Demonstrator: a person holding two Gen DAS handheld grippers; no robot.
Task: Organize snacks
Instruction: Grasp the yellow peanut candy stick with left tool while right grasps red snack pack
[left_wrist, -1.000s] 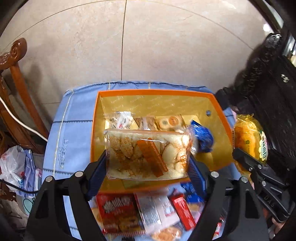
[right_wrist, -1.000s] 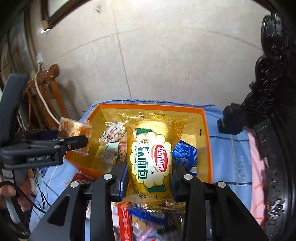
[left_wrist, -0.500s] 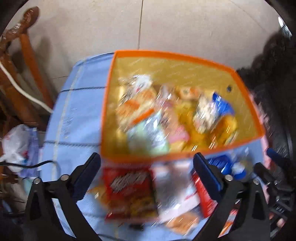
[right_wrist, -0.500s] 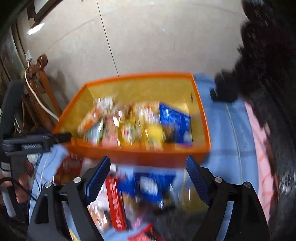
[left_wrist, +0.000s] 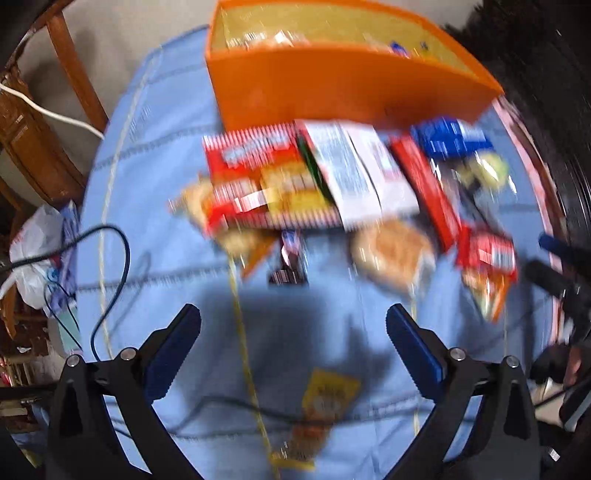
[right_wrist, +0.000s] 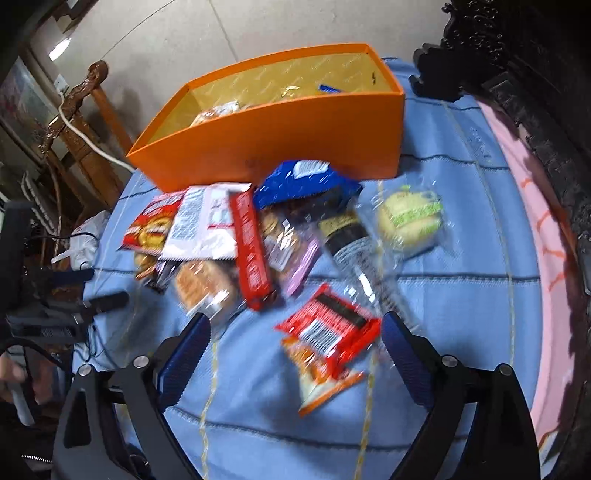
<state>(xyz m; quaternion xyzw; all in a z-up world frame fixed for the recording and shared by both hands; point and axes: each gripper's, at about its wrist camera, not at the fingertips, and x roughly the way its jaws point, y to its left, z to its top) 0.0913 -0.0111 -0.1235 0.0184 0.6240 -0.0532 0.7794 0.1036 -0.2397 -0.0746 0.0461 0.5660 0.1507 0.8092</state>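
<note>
An orange box (left_wrist: 332, 85) (right_wrist: 280, 144) with several snacks inside stands at the far side of a blue cloth. In front of it lies a loose pile: a red-yellow packet (left_wrist: 266, 181), a white packet (right_wrist: 203, 221), a red bar (right_wrist: 251, 247), a blue packet (right_wrist: 306, 181), a round bread (left_wrist: 395, 254) and a green-cream cake (right_wrist: 410, 218). My left gripper (left_wrist: 293, 317) is open and empty above bare cloth, near a yellow packet (left_wrist: 325, 406). My right gripper (right_wrist: 295, 321) is empty, its jaws still opening, above a red packet (right_wrist: 328, 332) on the cloth.
A wooden chair (right_wrist: 85, 96) with a white cable (left_wrist: 55, 114) stands left of the table, with a white plastic bag (left_wrist: 33, 251) below it. Dark carved furniture (right_wrist: 517, 74) and a pink cloth edge (right_wrist: 546, 236) run along the right. A black cable (left_wrist: 110, 280) crosses the cloth.
Both grippers let go of their packets, a biscuit bag and a yellow bread, over the orange box and opened. They then pulled back and down over the loose pile.
</note>
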